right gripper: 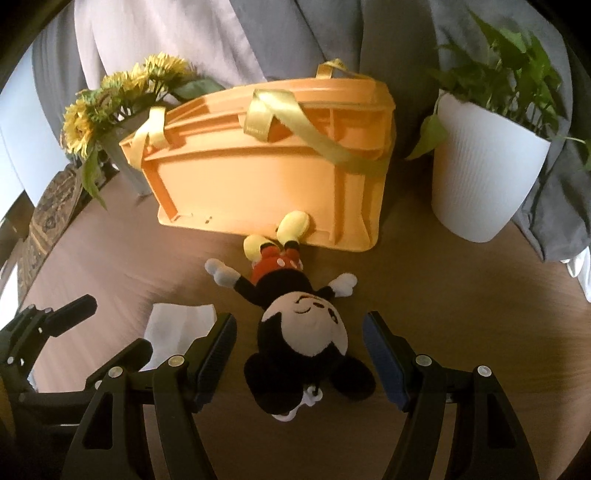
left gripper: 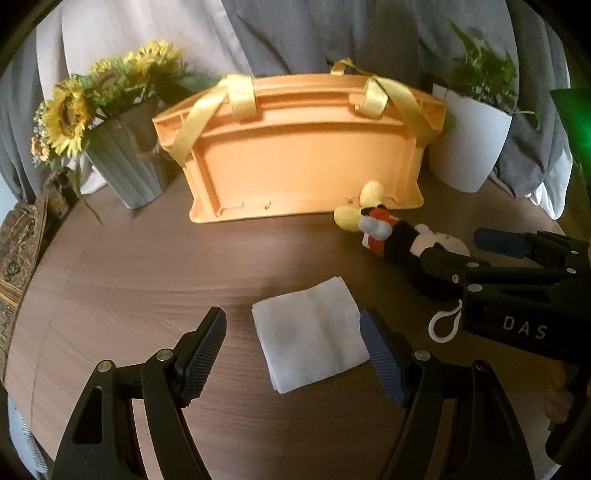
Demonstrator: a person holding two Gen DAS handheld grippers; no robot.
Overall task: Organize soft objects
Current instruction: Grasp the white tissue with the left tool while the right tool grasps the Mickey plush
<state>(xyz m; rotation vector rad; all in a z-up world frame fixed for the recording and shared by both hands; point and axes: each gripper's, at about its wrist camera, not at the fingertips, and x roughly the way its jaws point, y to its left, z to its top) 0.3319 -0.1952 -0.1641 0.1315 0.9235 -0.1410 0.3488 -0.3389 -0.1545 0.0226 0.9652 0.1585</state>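
On the wooden table [left gripper: 147,280], a folded white cloth [left gripper: 308,338] lies flat between the spread fingers of the left claw [left gripper: 293,354], which stands wide open and holds nothing; neither pad touches the cloth. To its right, a mouse plush toy [right gripper: 299,325] lies on its back, head toward the right claw [right gripper: 299,356] and yellow feet against the lower edge of an orange basket [right gripper: 266,184]. The right claw is likewise wide open, its two fingers flanking the plush head without contact. The basket, fitted with yellow ribbon handles [left gripper: 207,118], rests on the table with its long side wall facing both cameras. A grey ribbed vase of sunflowers [left gripper: 125,166] stands to the basket's left, and a white pot with a green plant [right gripper: 484,173] stands to its right. A white loop tag [left gripper: 447,323] shows near the plush in the left wrist view. Grey and pale curtains [left gripper: 258,33] hang behind the table.
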